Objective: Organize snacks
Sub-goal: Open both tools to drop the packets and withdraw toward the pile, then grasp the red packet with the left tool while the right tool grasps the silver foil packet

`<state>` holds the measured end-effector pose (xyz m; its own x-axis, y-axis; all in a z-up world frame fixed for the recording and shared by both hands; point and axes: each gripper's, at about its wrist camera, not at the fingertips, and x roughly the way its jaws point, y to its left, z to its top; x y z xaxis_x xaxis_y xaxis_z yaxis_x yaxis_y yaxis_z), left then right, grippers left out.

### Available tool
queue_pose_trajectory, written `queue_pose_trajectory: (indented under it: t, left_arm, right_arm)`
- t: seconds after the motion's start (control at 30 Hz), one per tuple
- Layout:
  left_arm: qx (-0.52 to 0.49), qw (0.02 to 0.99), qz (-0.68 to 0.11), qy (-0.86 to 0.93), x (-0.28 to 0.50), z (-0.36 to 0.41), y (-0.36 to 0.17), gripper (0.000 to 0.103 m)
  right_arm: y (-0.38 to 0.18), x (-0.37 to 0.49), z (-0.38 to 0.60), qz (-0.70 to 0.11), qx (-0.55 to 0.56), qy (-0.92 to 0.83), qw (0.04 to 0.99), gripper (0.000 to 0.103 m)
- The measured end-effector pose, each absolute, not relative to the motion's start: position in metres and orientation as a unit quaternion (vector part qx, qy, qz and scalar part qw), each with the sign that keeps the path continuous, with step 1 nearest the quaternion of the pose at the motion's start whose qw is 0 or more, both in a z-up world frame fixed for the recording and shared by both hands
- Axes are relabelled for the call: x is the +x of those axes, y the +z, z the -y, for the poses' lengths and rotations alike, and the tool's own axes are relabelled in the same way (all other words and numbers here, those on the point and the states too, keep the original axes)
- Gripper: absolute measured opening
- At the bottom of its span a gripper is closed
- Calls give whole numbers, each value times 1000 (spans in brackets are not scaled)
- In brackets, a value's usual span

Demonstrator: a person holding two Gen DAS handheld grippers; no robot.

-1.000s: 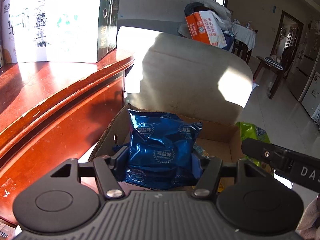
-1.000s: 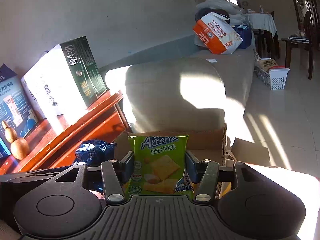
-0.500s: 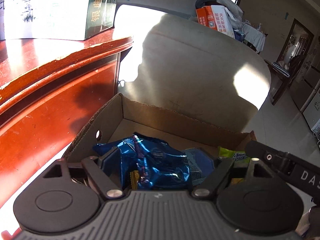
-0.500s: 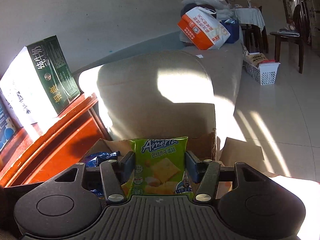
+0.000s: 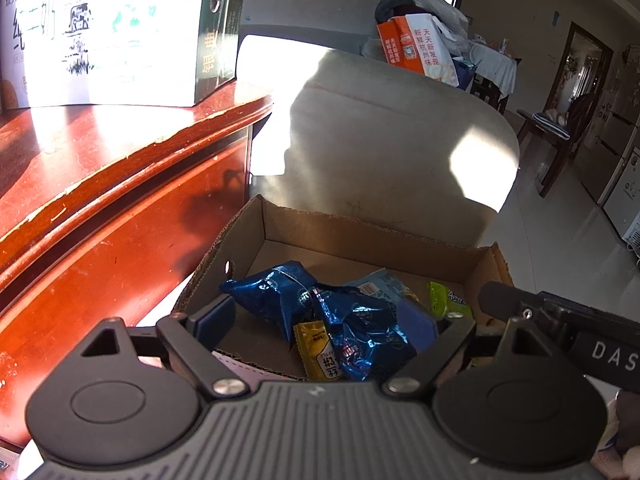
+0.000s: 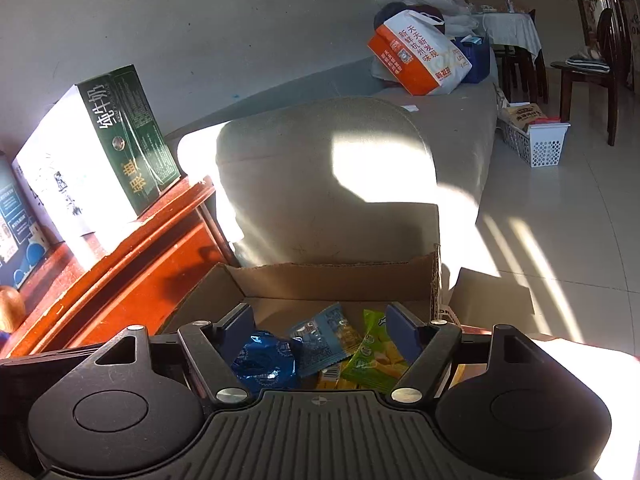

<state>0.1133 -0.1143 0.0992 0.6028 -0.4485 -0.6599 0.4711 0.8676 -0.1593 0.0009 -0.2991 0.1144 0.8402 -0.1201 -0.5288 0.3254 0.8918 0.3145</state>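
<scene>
Snacks [image 5: 352,324] lie in the box [image 5: 360,232]; left claw [image 5: 320,320] gapes empty, right claw [image 6: 320,332] is opening, nothing gripped. Lifting carelessly could snag a bag.

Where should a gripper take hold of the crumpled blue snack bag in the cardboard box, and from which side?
Probably from above, through the open top of the cardboard box. The blue snack bag lies crumpled on the other packets, and its pinched upper-left end sticks up clear of the yellow packet. Closing across that thin raised end looks easier than squeezing the puffy middle, which may slip.
</scene>
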Motion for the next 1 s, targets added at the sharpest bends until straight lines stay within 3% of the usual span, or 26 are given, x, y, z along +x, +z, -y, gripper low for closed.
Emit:
queue_pose_trajectory:
  t: [1.0]
  left_arm:
    - [121, 866, -412, -257, 74, -3, 60, 88]
  right_arm:
    - [76, -30, 226, -359, 203, -22, 911, 75]
